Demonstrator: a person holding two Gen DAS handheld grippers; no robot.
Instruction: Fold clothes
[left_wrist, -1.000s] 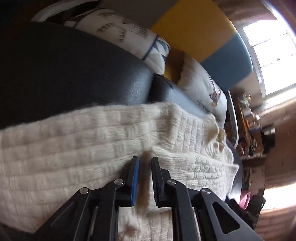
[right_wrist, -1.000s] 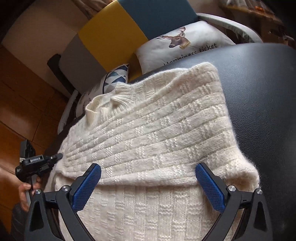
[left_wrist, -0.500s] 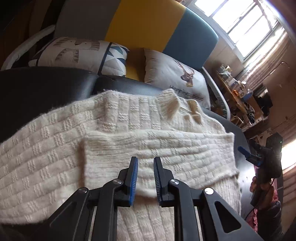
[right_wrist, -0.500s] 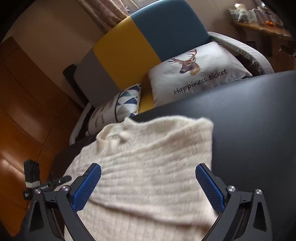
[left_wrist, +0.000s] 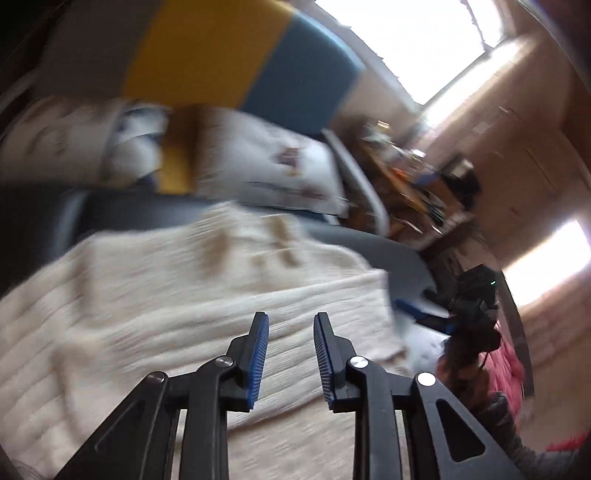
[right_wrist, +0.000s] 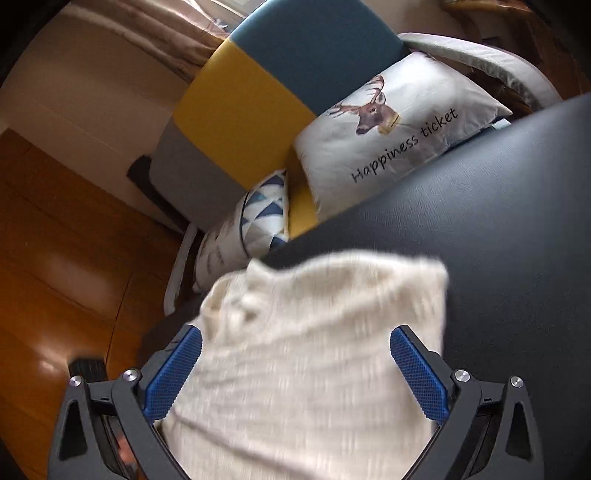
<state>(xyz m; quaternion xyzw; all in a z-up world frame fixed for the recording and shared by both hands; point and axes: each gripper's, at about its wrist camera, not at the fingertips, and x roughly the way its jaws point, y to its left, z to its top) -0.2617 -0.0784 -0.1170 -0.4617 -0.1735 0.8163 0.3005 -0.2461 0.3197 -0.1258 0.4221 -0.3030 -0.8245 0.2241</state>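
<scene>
Our left gripper (left_wrist: 290, 325) has its blue-padded fingers (left_wrist: 258, 350) a narrow gap apart; its jaws have just been opening, and nothing sits between them. They hang above the cream knitted sweater (left_wrist: 177, 314), clear of the wool. Our right gripper (right_wrist: 295, 354) is spread wide, its pads (right_wrist: 417, 373) standing to either side of the sweater (right_wrist: 306, 362) without pressing on it.

The sweater is our landmark. It lies on the dark leather surface (right_wrist: 498, 240), folded, with one layer lying across the body in the left wrist view and its collar end at the far side. In both views the knit is blurred, so we cannot make out the fold edges finely.

Beyond the sweater's collar end stands a chair (right_wrist: 258, 92) with grey, yellow and blue panels. On it, behind the sweater, rest a deer pillow (right_wrist: 399, 118) printed "Happiness ticket" and, beside that, a pillow with blue triangles (right_wrist: 262, 218). To the sweater's right in the left wrist view we see the right gripper (left_wrist: 424, 314) and the person's hand (left_wrist: 465, 358) holding it.
</scene>
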